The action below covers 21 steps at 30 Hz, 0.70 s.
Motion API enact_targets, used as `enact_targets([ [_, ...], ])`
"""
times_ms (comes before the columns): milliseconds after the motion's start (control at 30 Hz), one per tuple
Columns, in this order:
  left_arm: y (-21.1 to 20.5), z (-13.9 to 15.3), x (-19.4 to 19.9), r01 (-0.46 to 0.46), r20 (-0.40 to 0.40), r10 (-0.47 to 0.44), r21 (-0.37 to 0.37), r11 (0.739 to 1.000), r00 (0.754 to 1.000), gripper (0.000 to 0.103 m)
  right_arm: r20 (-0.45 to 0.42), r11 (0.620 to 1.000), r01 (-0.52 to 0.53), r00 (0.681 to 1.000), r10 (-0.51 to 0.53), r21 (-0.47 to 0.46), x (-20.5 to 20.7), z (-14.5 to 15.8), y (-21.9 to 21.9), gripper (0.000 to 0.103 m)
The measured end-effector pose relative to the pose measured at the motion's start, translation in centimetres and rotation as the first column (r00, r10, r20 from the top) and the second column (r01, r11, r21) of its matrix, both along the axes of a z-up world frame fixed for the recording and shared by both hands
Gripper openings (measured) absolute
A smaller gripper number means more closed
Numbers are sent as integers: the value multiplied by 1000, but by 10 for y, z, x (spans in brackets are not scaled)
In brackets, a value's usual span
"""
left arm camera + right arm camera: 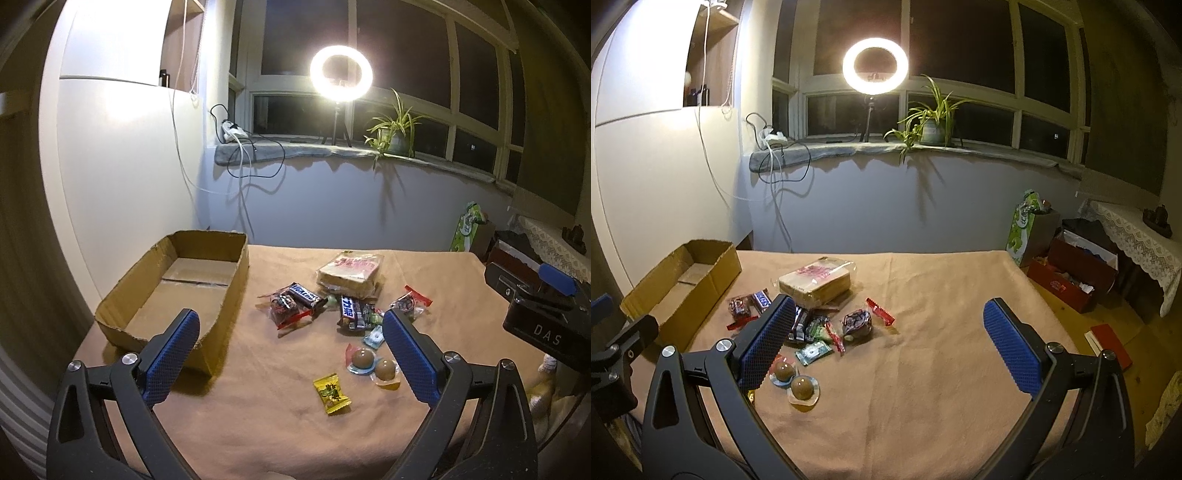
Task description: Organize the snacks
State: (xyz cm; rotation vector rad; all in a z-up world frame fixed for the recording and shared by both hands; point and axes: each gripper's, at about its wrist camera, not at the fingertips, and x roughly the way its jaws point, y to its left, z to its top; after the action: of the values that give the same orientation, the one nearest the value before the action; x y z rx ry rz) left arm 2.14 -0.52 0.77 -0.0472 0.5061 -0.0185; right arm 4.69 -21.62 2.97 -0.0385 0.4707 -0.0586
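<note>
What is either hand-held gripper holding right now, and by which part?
Nothing. The left hand-held gripper and right hand-held gripper are both open above the snacks.

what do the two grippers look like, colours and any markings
Both match: the left gripper and the right gripper have black angular arms with triangular cut-outs and silver round bolts at the joints. Each finger ends in a long blue pad with a fine mesh texture. In the left wrist view, the right gripper's black body shows white letters "DAS" and a blue part on top.
</note>
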Motion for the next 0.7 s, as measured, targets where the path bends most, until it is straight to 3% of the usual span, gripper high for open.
enact_targets([
  [467,9,-13,8,4,-40,-4,-9,1000,999,95,-52,999,-40,998,39,-29,9,-12,10,103],
  [700,20,-34,10,14,-115,-16,-18,1000,993,87,-118,995,-95,989,91,-28,13,-34,7,102],
])
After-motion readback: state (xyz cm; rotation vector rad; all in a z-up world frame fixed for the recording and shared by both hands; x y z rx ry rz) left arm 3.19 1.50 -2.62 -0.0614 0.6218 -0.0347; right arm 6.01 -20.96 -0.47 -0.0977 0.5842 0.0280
